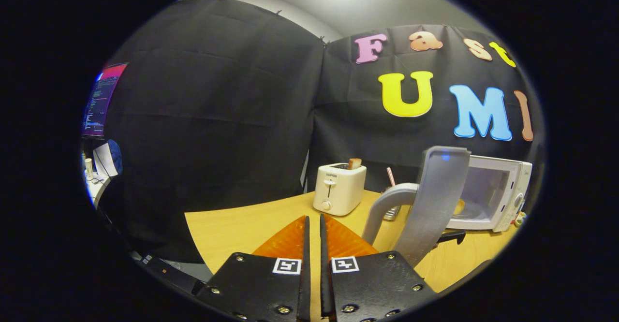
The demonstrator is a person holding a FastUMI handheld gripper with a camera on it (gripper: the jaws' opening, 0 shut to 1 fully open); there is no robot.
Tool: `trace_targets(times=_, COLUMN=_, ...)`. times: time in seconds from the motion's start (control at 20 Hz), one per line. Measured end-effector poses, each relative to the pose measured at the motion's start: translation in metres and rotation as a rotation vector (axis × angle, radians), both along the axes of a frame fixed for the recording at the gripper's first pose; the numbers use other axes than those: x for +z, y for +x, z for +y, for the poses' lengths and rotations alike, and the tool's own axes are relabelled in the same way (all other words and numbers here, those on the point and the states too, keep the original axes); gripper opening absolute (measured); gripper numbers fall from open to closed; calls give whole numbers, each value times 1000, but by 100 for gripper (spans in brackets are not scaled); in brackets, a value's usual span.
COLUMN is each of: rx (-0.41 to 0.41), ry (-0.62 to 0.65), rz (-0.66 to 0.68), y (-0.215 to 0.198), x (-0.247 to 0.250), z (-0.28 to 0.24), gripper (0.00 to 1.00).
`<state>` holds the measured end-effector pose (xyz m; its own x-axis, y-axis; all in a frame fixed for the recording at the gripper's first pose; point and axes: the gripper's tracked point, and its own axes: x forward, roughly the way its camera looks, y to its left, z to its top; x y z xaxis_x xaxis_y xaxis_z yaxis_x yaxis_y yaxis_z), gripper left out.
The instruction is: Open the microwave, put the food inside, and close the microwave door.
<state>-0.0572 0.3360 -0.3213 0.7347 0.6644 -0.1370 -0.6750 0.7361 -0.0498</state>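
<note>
- Your gripper [313, 225] has its fingers drawn nearly together, only a thin slit between them, and nothing is held there.
- The microwave [498, 194] sits at the far right of the wooden table [232, 230]; its grey door [435, 196] is swung wide open towards you, curved handle [387, 203] on the near-left edge.
- The food [458, 207], a yellowish item, looks to be already lying on the turntable inside the cavity, partly hidden behind the door.
- So opening and loading appear done; closing the door seems to be the step in hand.
- Next, bring the fingers round to the outer face of the door, to the right of where they point now, and push it towards the cavity until it latches.
- Mind the white toaster [339, 187], with a slice of toast [354, 163] poking out, just left of the door, and the pink straw [390, 177] behind the handle.
</note>
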Motion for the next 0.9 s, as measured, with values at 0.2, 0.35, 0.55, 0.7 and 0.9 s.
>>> trace_targets(times=0.2, rx=-50, ry=29, rz=59, y=5, x=-11, z=-17, gripper=1)
trace_targets(times=0.35, rx=-116, ry=15, rz=11, y=8, x=-5, z=-48, gripper=1)
trace_targets(times=0.55, rx=-218, ry=44, rz=40, y=33, x=-3, z=-106, gripper=1)
trace_targets(times=0.7, rx=-316, ry=18, rz=4, y=62, x=4, z=-157, gripper=1)
trace_targets(times=0.9, rx=-421, ry=-14, rz=-7, y=99, x=2, z=-214, gripper=1)
